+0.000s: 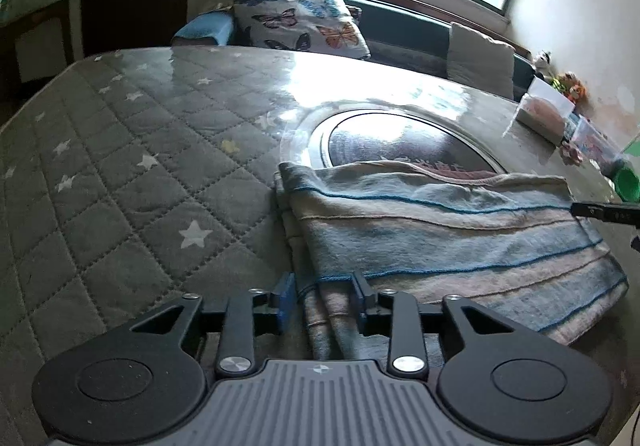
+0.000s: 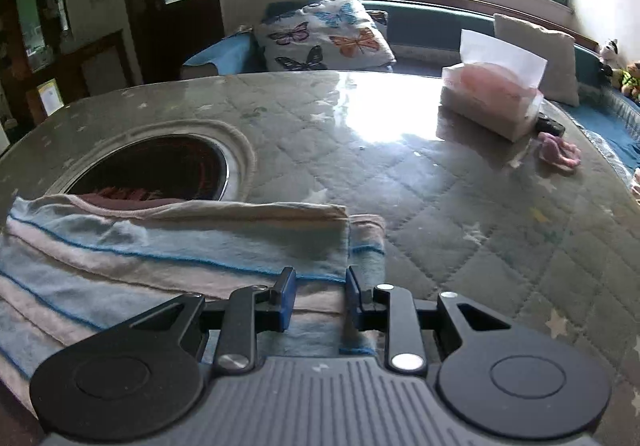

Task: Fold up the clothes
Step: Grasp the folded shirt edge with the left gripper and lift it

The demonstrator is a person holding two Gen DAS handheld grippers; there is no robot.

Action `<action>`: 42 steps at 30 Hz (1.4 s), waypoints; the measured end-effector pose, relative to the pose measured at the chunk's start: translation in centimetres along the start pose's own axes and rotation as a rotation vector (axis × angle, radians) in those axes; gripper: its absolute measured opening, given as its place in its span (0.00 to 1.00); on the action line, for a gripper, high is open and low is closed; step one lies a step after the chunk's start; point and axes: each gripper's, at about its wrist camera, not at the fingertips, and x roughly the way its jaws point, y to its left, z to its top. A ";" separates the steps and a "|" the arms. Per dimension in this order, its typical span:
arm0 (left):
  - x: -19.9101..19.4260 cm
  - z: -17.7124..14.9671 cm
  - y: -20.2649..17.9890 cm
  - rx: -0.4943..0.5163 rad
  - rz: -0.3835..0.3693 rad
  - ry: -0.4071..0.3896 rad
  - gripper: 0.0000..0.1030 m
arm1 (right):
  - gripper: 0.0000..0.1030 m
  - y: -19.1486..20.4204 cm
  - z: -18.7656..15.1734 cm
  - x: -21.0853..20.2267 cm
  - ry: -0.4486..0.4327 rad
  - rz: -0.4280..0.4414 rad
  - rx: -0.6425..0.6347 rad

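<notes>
- Striped garment (image 1: 440,230) lies folded in layers on the quilted table (image 1: 120,174), its far edge over the round inset (image 1: 400,142).
- Left gripper (image 1: 324,298) straddles the near-left corner, fingers parted, cloth between, not clenched.
- Right gripper (image 2: 320,296) likewise at the near-right corner, released.
- Fits either pinching corners for another fold, or letting go after one.

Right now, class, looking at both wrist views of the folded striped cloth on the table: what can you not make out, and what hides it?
- Left wrist view: the striped cloth's near edge, hidden behind the left gripper body.
- Right wrist view: the cloth's left part, cut off by the frame edge.
- Both views: the writing on the dark round panel, partly covered by cloth and glare.
- Right wrist view: the tissue box label, blurred.
</notes>
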 end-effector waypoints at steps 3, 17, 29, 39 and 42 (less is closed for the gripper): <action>-0.2 -0.2 0.4 -0.028 -0.003 0.007 0.35 | 0.26 0.7 0.1 -0.9 -0.011 0.011 -0.027; -0.2 0.2 1.4 -0.062 -0.081 0.029 0.13 | 0.33 14.7 -0.8 -5.0 -0.008 0.316 -0.364; -1.0 1.2 3.6 -0.161 -0.108 0.019 0.33 | 0.43 28.3 -4.6 -5.7 -0.005 0.489 -0.710; 1.1 2.7 3.6 -0.243 -0.125 0.048 0.53 | 0.13 33.0 -6.4 -5.0 -0.009 0.477 -0.771; 1.8 2.8 3.4 -0.264 -0.136 0.069 0.53 | 0.07 31.8 -5.3 -5.6 -0.002 0.515 -0.677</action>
